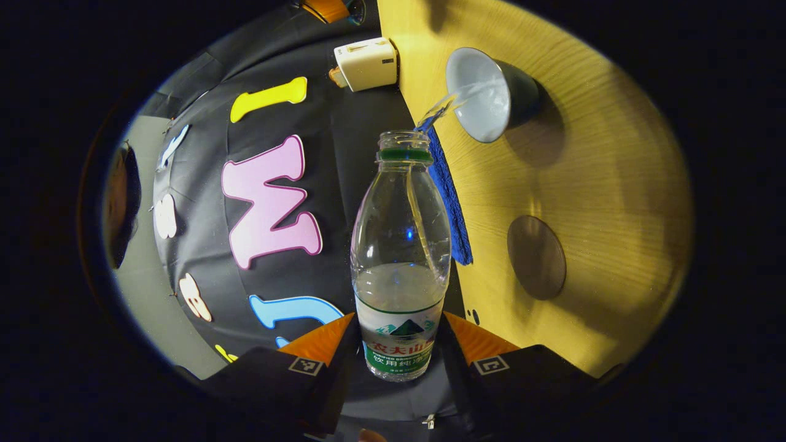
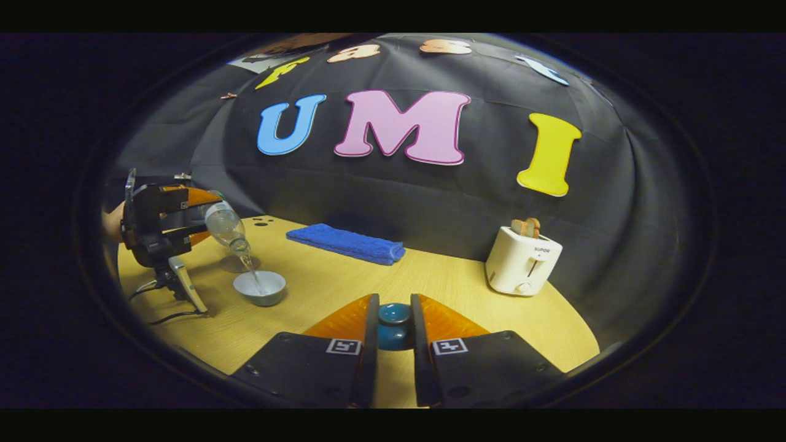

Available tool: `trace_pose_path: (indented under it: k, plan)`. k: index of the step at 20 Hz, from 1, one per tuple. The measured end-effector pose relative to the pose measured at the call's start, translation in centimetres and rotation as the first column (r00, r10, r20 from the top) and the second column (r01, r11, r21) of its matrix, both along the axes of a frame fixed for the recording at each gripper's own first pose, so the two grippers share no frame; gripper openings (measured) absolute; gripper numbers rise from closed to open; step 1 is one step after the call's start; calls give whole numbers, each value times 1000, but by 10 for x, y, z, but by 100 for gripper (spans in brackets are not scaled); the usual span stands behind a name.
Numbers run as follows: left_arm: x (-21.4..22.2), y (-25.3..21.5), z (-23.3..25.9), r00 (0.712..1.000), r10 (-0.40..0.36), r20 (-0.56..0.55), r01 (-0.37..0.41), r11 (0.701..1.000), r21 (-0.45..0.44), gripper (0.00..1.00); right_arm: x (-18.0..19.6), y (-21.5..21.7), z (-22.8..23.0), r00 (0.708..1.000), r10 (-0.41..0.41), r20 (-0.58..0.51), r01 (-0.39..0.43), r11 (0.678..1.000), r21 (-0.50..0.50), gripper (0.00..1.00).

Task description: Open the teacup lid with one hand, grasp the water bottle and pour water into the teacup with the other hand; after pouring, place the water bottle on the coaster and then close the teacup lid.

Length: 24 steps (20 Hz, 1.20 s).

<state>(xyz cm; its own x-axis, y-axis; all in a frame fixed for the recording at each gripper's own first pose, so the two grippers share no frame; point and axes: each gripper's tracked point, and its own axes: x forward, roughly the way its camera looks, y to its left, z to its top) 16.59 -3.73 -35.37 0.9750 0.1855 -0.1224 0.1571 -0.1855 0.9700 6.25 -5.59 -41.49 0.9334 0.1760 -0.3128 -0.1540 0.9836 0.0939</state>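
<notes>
My left gripper (image 1: 399, 344) is shut on a clear water bottle (image 1: 400, 245), uncapped and tipped over, and a stream of water runs from its mouth into the open grey teacup (image 1: 485, 95) on the wooden table. In the right gripper view the same bottle (image 2: 226, 226) pours into the teacup (image 2: 260, 287) at the left, held by the left gripper (image 2: 161, 224). My right gripper (image 2: 393, 331) is shut on the teal teacup lid (image 2: 393, 325), held just above the table. A round brown coaster (image 1: 536, 258) lies on the table beside the cup.
A folded blue towel (image 2: 347, 244) lies along the table's back edge. A white toaster (image 2: 522, 261) with bread in it stands at the right. A cable (image 2: 161, 301) trails on the table under the left gripper. The wooden table (image 2: 368, 282) spreads between cup and toaster.
</notes>
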Motion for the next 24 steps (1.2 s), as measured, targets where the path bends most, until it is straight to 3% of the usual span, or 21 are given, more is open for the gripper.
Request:
trace_pose_path:
  k: [4,9,15,16,24]
  plan:
    - [5,1,7,999,-28,16,28,999,33,73,-1,-1,1,1000,-2,3,2,1000,-3,23]
    - [12,-1,23,995,-79,64,73,993,91,73,-2,-2,-3,1000,1,2,-1,1000,-3,31]
    - [16,-7,34,988,-117,103,104,986,131,73,0,-6,0,1000,-15,4,15,1000,3,23]
    - [17,-9,35,986,-128,110,113,984,137,73,0,-7,0,1000,-16,5,16,1000,1,27]
    - [23,-30,54,955,-242,173,202,955,217,73,1,-6,4,1000,-22,13,22,1000,3,23]
